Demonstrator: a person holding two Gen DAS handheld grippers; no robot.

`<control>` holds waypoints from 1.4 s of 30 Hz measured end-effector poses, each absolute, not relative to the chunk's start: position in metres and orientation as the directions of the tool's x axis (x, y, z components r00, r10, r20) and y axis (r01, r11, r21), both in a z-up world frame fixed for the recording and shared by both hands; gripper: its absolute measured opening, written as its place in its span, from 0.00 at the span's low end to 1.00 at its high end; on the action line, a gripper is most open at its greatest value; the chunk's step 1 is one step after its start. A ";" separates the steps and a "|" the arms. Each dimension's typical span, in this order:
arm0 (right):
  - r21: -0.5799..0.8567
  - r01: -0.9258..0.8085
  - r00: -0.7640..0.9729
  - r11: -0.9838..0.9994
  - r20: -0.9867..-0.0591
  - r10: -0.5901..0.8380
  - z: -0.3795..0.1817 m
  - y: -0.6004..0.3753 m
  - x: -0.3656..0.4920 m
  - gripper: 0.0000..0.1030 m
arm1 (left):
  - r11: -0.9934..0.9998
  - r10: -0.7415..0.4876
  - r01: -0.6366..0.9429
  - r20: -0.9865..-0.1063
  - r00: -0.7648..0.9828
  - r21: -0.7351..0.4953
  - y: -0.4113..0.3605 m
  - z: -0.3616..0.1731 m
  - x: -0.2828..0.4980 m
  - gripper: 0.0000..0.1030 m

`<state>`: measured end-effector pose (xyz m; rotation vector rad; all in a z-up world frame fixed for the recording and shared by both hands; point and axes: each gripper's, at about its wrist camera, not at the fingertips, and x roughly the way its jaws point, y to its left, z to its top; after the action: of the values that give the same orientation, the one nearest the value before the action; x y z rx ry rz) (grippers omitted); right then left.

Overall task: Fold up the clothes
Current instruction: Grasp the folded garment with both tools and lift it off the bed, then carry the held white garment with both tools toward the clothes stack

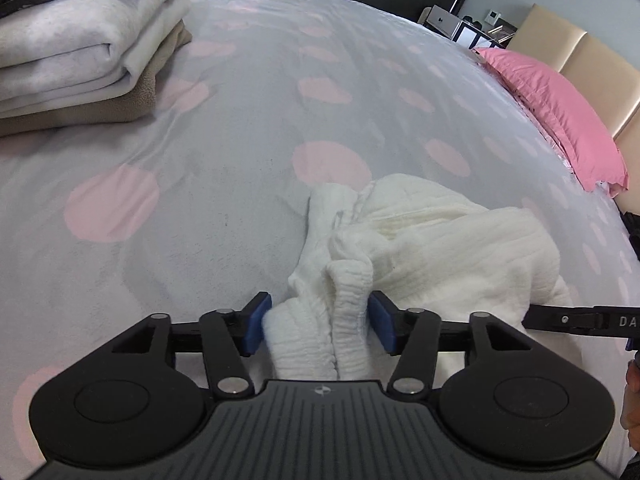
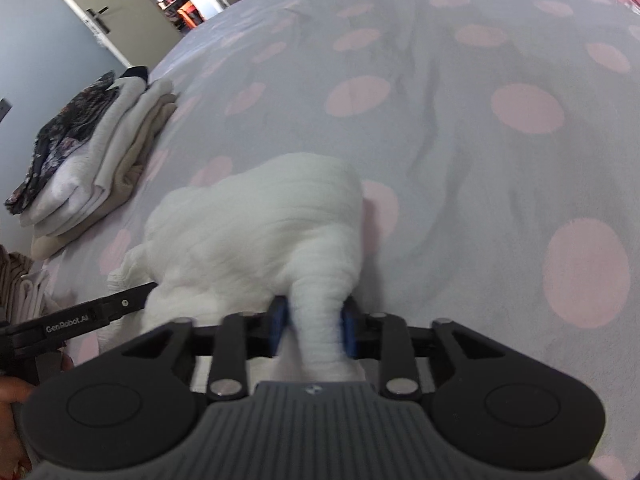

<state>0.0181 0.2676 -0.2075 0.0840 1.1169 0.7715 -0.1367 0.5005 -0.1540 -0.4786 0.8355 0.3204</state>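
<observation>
A crumpled white ribbed garment (image 1: 436, 240) lies on the grey bedspread with pink dots (image 1: 224, 184). My left gripper (image 1: 318, 322) is shut on its bunched, elasticated edge, the blue pads (image 1: 256, 322) pressing the cloth from both sides. In the right wrist view the same white garment (image 2: 260, 224) bulges ahead. My right gripper (image 2: 312, 328) is shut on a gathered fold of it. Each gripper shows in the other's view as a black bar at the side: the right one (image 1: 580, 320), the left one (image 2: 80, 320).
A stack of folded clothes (image 1: 80, 52), white and beige with a dark patterned piece on top, sits at the far left of the bed (image 2: 88, 160). A pink pillow (image 1: 560, 112) and beige headboard lie to the right. A door (image 2: 60, 28) stands beyond the bed.
</observation>
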 end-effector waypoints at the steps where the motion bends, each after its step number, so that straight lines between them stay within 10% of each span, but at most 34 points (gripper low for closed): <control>1: 0.445 -0.509 0.202 0.736 -0.770 0.605 -0.210 0.266 0.022 0.55 | 0.851 0.080 -0.445 -0.768 0.636 -0.280 0.502 -0.155 -0.134 0.55; 11: 0.572 -0.470 0.139 0.672 -0.704 0.696 -0.227 0.274 0.047 0.61 | 0.888 0.007 -0.356 -0.766 0.643 -0.291 0.512 -0.161 -0.109 0.55; 14: 0.573 -0.479 0.143 0.666 -0.697 0.702 -0.225 0.278 0.046 0.48 | 0.893 -0.017 -0.330 -0.756 0.654 -0.305 0.508 -0.159 -0.108 0.34; 22: 0.570 -0.498 0.159 0.653 -0.680 0.715 -0.209 0.279 0.039 0.26 | 0.909 0.023 -0.324 -0.745 0.667 -0.261 0.496 -0.138 -0.117 0.17; 42: 0.451 -0.816 0.157 0.361 -0.428 0.890 -0.007 0.301 -0.041 0.23 | 0.901 0.336 -0.417 -0.420 0.843 -0.117 0.453 0.047 -0.272 0.14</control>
<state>-0.0405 0.3010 -0.0071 0.1239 0.7068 1.2250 -0.2720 0.4535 0.0471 -0.2078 0.4038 0.4003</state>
